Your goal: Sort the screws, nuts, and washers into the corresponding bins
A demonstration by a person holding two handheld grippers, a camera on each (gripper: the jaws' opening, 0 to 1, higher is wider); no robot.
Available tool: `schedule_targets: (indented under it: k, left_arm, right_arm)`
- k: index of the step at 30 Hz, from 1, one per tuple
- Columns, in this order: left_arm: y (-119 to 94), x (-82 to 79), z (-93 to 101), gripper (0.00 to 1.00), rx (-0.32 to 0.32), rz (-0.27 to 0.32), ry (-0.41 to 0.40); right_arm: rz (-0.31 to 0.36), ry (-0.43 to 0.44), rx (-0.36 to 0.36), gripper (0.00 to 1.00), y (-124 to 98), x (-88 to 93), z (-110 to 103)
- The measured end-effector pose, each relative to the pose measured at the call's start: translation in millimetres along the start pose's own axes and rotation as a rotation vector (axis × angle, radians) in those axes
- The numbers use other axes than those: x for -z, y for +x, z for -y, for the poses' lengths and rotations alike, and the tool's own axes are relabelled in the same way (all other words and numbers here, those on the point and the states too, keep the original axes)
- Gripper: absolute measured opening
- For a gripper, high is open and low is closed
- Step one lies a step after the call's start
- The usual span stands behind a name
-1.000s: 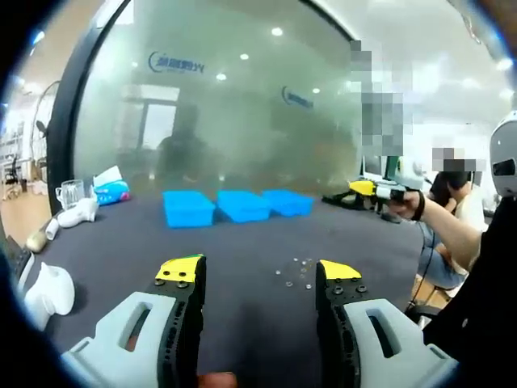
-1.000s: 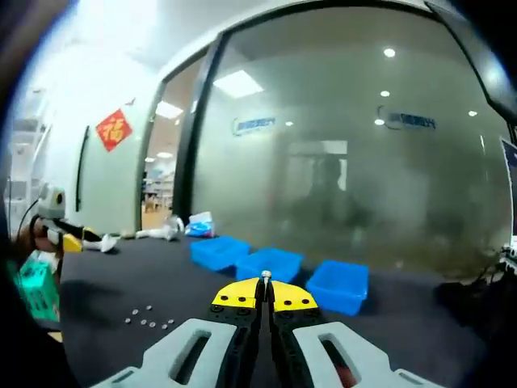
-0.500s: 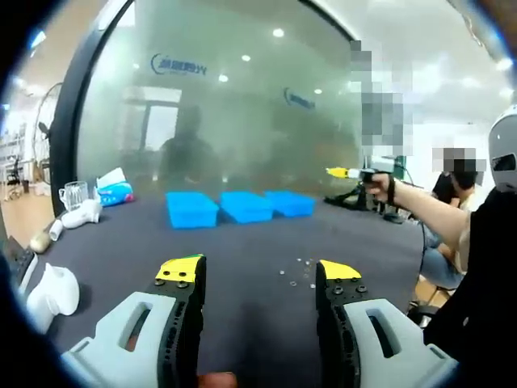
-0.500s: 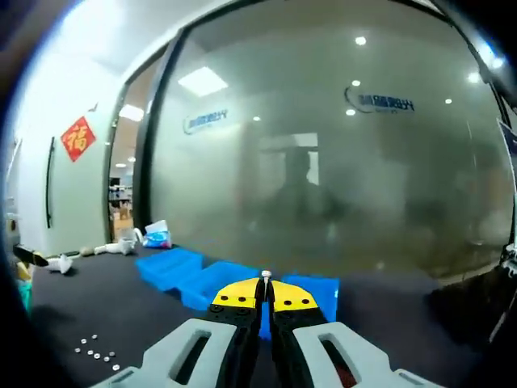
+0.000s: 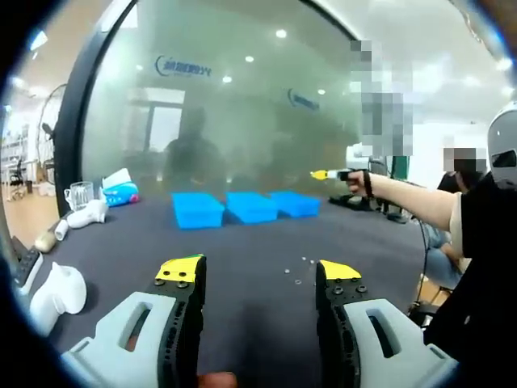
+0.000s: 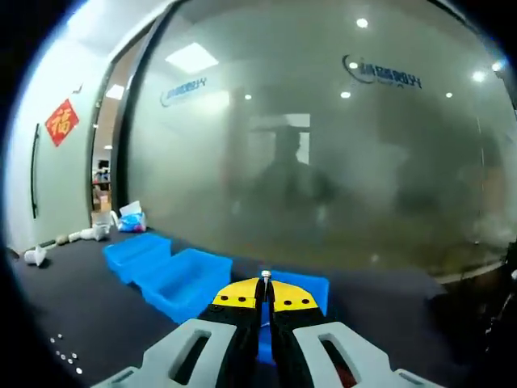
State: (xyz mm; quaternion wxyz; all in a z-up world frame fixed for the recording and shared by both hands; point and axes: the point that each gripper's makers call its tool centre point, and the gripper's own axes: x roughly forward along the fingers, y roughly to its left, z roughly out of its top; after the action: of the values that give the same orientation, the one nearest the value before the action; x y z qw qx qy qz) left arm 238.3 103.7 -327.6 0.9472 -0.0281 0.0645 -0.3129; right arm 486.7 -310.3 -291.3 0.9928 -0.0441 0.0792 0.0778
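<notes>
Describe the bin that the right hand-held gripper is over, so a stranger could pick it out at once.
Start at the frosted glass wall; along its foot, on the dark table, runs a row of three blue bins. The one meant is the end bin farthest from the doorway, directly behind the right hand-held gripper, whose shut jaws pinch a small screw.

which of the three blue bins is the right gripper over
The bin at the right end of the row: the right gripper, shut on a small screw, hangs right in front of it.
</notes>
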Motion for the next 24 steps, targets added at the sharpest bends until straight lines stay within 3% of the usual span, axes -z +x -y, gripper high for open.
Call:
schedule_targets:
  k: [7,10,14,19,22,24]
  left_arm:
    - [0,0.4,1.8,0.53,0.001,-0.002,0.001]
    - [0,0.5,0.7,0.53,-0.002,-0.003,0.002]
    - [-1,-0.1,-0.1,0.53,-0.005,-0.001,0.002]
    - [0,2.1,-0.1,0.53,-0.005,-0.004,0.0]
    - [-1,2.2,-1.2,0.53,-0.008,-0.004,0.0]
    - [-1,2.2,-2.5,0.53,-0.011,-0.002,-0.002]
  right_arm:
    - [-0.105,-0.073,0.01,0.01,18,17.0,-1]
    - [-0.145,-0.156,0.02,0.01,23,24.0,-1]
    - [-0.178,-0.106,-0.016,0.01,29,32.0,-7]
    - [-0.162,-0.05,-0.013,0.06,33,30.9,-7]
    - [-0.114,-0.06,-0.038,0.25,32,23.4,-13]
    - [-0.095,-0.057,-0.054,0.26,29,20.1,-18]
